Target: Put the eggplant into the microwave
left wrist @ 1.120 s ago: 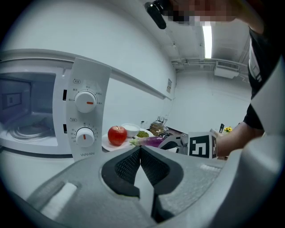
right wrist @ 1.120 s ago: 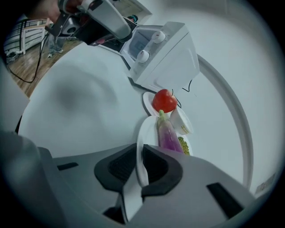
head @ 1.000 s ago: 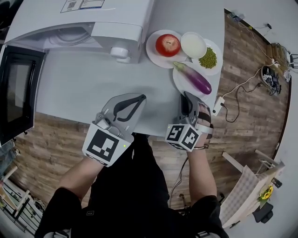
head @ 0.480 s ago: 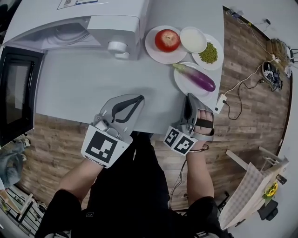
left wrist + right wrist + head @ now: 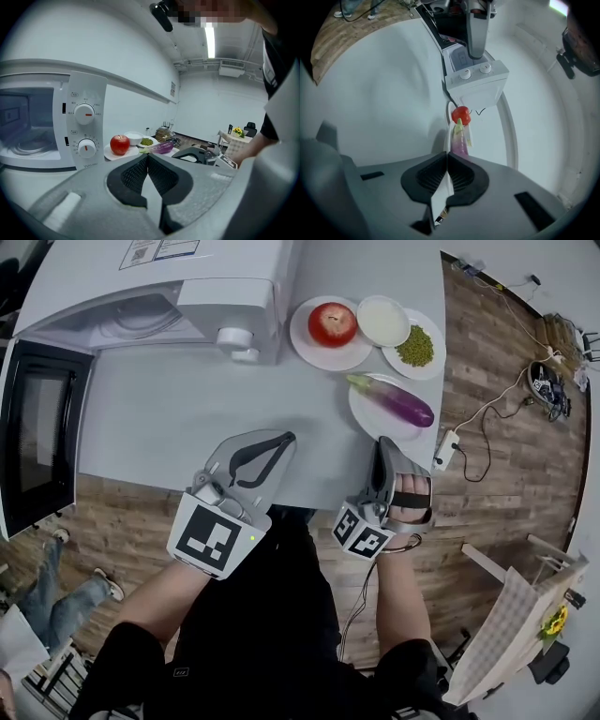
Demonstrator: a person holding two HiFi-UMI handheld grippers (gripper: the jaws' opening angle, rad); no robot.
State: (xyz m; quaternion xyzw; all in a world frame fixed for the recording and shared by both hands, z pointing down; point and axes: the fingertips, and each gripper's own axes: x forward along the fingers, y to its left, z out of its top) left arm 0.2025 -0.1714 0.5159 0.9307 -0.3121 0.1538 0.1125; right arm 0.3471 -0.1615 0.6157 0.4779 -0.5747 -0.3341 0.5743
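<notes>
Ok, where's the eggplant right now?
In the head view the eggplant lies on a white plate at the right side of the table, just below the apple and the green beans.

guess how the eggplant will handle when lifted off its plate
The eggplant looks glossy and smooth, so it may slip in a narrow pinch. Long and rounded, lying flat on its plate, it could roll if nudged sideways. It looks plump and straight, so it probably holds stiff.

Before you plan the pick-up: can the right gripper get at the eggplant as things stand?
Probably yes: the eggplant lies on its plate ahead of the right gripper, with nothing between. Its jaws are closing, empty, and must open first.
</notes>
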